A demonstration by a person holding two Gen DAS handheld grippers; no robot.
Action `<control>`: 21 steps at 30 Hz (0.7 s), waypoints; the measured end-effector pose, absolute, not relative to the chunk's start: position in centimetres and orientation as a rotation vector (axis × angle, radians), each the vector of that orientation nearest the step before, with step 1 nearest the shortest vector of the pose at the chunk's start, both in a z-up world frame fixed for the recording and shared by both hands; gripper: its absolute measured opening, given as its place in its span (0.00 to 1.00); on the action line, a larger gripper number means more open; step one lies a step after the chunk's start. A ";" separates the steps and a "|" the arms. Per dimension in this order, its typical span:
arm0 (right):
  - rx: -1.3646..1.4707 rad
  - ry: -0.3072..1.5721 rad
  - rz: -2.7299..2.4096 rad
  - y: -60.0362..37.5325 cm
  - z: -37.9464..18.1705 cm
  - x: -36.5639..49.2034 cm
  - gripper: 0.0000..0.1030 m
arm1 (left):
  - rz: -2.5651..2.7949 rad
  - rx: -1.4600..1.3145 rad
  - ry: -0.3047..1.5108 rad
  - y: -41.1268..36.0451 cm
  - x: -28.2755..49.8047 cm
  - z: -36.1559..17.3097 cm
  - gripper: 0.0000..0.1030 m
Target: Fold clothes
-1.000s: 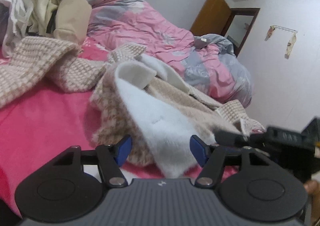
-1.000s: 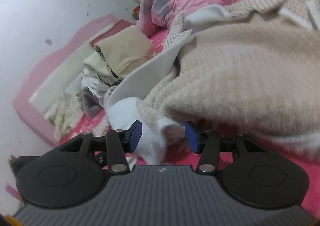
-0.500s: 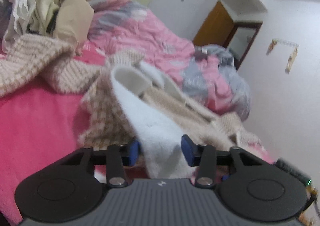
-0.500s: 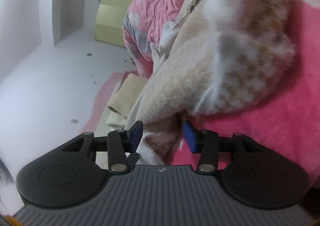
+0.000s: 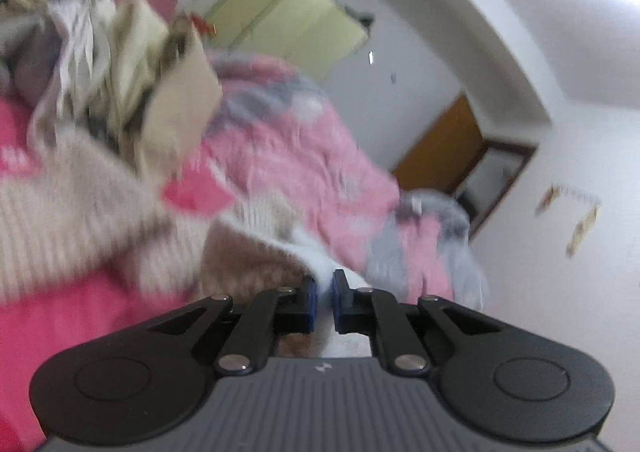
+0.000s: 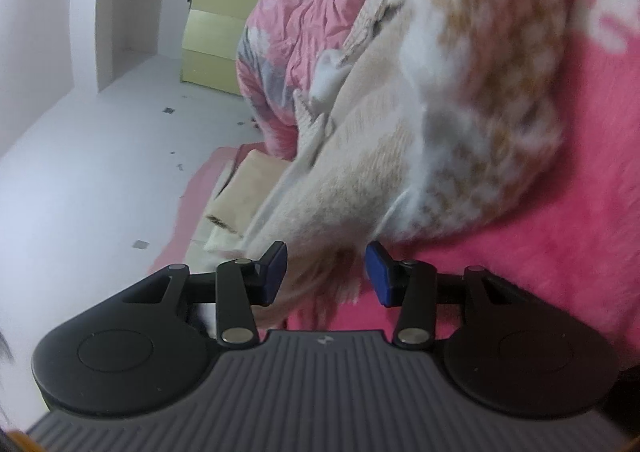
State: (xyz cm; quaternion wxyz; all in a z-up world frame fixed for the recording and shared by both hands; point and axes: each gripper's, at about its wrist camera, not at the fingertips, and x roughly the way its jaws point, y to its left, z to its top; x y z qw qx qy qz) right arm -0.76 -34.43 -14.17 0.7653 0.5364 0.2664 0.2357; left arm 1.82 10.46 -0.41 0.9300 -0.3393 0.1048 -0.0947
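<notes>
Left gripper [image 5: 325, 299] clamps garment [image 5: 276, 264]; right gripper [image 6: 326, 272] straddles it.

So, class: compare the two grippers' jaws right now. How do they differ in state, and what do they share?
The left gripper has just been closing and its jaws stand nearly together, pinching the white edge of the beige checked garment. The right gripper keeps its jaws wider, around a thicker bunch of that garment, and whether they press on it cannot be told. Both have blue pads.
</notes>
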 end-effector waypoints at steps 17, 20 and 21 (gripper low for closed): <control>0.281 0.559 0.604 -26.5 -6.3 -1.8 0.43 | 0.065 -0.876 0.357 19.8 6.3 -5.6 0.14; 0.009 0.546 0.633 -21.5 -5.9 -0.7 0.44 | 0.087 -0.878 0.371 20.5 5.0 -5.9 0.26; -0.065 0.541 0.641 -20.1 -6.0 -0.2 0.44 | 0.099 -0.864 0.377 20.6 4.5 -5.9 0.32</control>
